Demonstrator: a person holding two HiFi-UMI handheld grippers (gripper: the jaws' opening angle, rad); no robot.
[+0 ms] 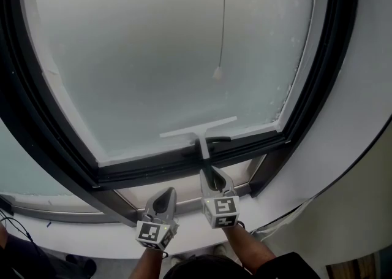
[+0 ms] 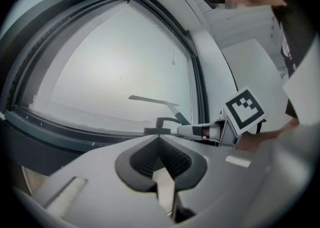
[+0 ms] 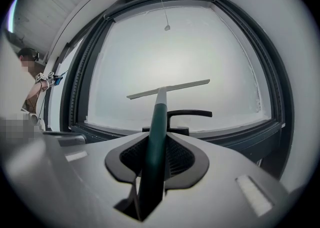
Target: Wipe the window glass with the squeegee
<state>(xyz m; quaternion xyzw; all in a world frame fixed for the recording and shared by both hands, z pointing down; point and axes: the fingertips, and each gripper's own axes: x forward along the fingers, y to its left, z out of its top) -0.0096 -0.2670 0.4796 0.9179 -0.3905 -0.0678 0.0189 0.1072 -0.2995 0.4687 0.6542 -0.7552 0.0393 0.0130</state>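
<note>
At the lower edge of the window glass [image 1: 153, 57], just above the dark bottom rail [image 1: 147, 172] of the frame, the squeegee [image 1: 198, 131] has its pale blade across the pane, the right end a little higher than the left. The blade looks to be laid against the glass, though contact cannot be confirmed from here.

The right gripper [image 1: 210, 177] is closed on the squeegee's dark green handle. In the right gripper view the handle runs straight out between the jaws [image 3: 156, 137], in line with the gripper. That grip makes sense, since pushing along the gripper's own axis would press the blade evenly to the pane.

The black window handle [image 1: 219, 140] sits on the rail just beside the squeegee's neck, a likely snag if the blade is dragged to the right at this height.

The left gripper [image 1: 164, 198] hangs below the rail, beside the right one and apart from the glass. Its jaws are brought together with nothing between them, so it seems to be kept out of the way — the wipe is a one-handed job.

A thin pull cord [image 1: 223, 20] hangs in front of the upper pane, well above the blade. The blade sits so low that most of the glass lies above it.
</note>
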